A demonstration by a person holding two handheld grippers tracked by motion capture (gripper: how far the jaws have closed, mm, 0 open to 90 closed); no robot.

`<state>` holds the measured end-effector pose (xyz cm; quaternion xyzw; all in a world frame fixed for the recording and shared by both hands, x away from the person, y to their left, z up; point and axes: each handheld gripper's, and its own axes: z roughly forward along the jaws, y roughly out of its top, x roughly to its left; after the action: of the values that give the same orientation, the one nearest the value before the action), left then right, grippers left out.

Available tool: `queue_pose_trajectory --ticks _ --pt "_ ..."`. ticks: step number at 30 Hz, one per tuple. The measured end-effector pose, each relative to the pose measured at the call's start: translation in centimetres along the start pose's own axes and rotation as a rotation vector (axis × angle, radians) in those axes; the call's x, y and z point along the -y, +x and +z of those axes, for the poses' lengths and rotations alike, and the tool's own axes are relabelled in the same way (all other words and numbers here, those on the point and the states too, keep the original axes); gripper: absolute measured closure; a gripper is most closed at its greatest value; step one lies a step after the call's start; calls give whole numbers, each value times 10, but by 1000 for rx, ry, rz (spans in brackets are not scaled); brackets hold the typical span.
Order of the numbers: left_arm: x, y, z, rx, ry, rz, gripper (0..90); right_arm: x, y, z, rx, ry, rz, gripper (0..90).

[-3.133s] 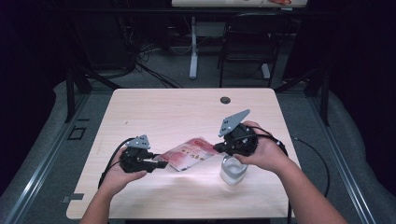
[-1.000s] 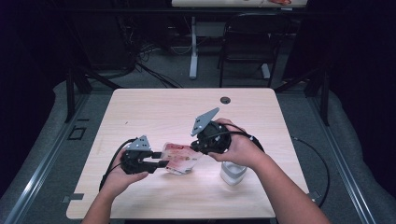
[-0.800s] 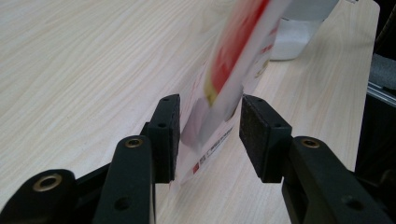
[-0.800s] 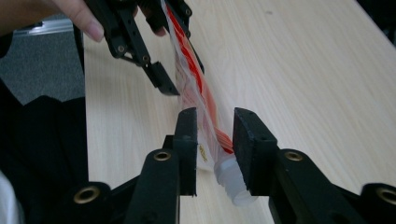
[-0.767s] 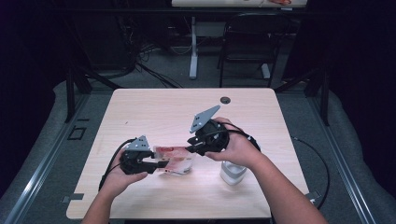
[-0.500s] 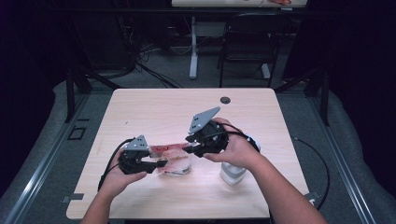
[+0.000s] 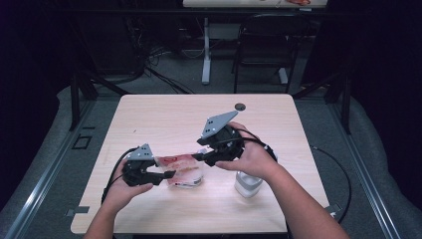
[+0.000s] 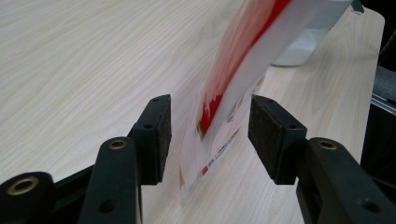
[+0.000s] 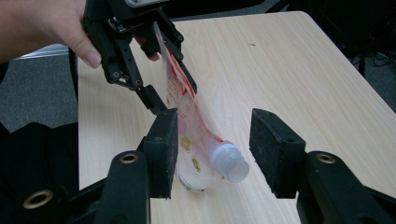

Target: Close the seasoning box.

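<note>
A red and white refill pouch (image 7: 181, 169) with a clear screw spout (image 9: 229, 162) rests on the wooden table (image 7: 164, 119) between my two grippers. My left gripper (image 7: 168, 175) is open; its jaws have just been opening, and the pouch's flat edge (image 8: 243, 70) hangs between the pads (image 8: 161, 135) with a gap on each side. My right gripper (image 7: 199, 155) is open too, its jaws also just opening. The spout end lies in the gap between them (image 9: 212, 135), close beside one pad.
A small white container (image 7: 247, 184) stands on the table under my right wrist, and also shows in the left gripper view (image 8: 303, 42). A black round grommet (image 7: 240, 106) sits near the table's far edge. A chair (image 7: 263, 45) and cables are on the floor beyond.
My right gripper came left toward the left one, bunching the pouch shorter. Both grippers' jaws have widened, and the pouch has sunk onto the table.
</note>
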<state>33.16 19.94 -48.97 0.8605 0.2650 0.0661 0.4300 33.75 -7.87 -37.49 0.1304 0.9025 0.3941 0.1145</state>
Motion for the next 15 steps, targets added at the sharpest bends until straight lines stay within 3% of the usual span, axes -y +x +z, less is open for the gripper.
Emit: queue_pose_trajectory --ticks 3,8,15 --pt "0 0 -1 2 -1 -3 495 1 -1 -3 3 -9 6 515" --pt "0 -1 -5 -6 -3 0 496 3 -2 -9 51 -25 3 501" --pt "-1 -2 -11 -19 -8 -1 496 9 -5 -18 58 -50 57 489"
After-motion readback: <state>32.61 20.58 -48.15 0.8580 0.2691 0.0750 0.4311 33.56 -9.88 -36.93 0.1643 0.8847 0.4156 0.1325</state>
